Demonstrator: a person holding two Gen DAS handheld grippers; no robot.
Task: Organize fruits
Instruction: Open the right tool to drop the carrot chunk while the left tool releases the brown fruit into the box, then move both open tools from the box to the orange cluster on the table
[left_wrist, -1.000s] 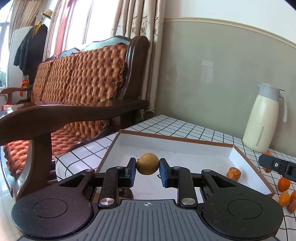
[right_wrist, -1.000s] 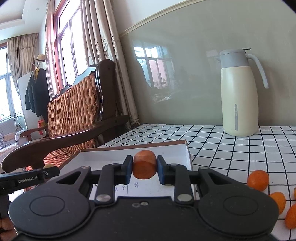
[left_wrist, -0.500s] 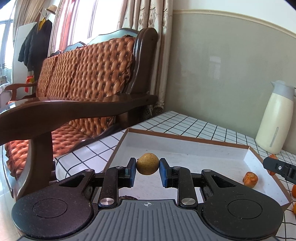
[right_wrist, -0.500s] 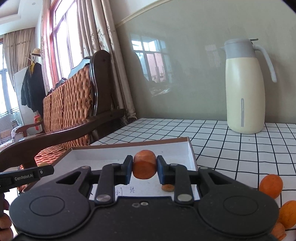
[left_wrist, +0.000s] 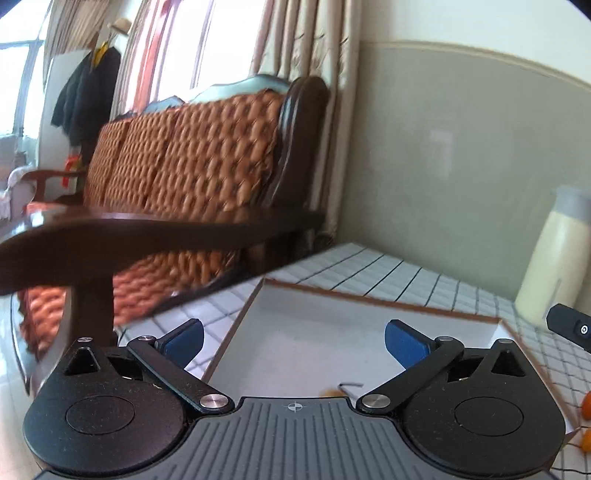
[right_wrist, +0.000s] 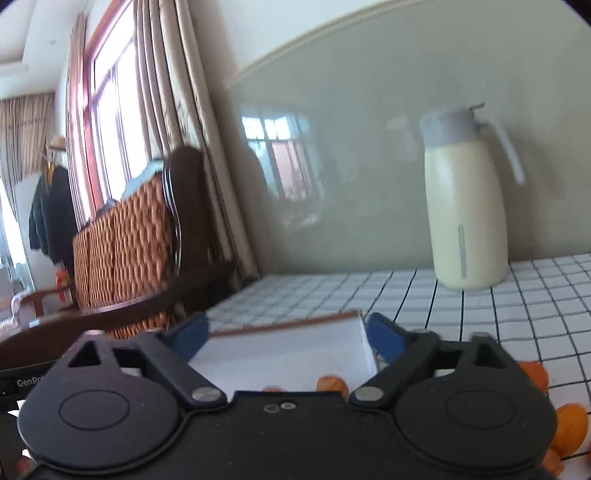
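Note:
A white tray with a brown rim (left_wrist: 369, 302) lies on the checked table and also shows in the right wrist view (right_wrist: 295, 321). My left gripper (left_wrist: 293, 341) is open and empty above the tray's near left part. A sliver of fruit (left_wrist: 330, 392) shows just above its body. My right gripper (right_wrist: 286, 334) is open and empty over the tray's right end. An orange-brown fruit (right_wrist: 332, 384) and part of another (right_wrist: 271, 388) lie in the tray below it. Loose oranges (right_wrist: 569, 430) lie on the table right of the tray.
A cream thermos jug (right_wrist: 467, 206) stands at the back by the wall. A wooden sofa with an orange cushion (left_wrist: 184, 166) stands left of the table, its armrest (left_wrist: 147, 232) close to the tray. The other gripper's tip (left_wrist: 570, 326) shows at right.
Both grippers have opened and let go of their fruits: the brownish round fruit left the left one, the orange-brown fruit the right one. Both views are blurred by motion.

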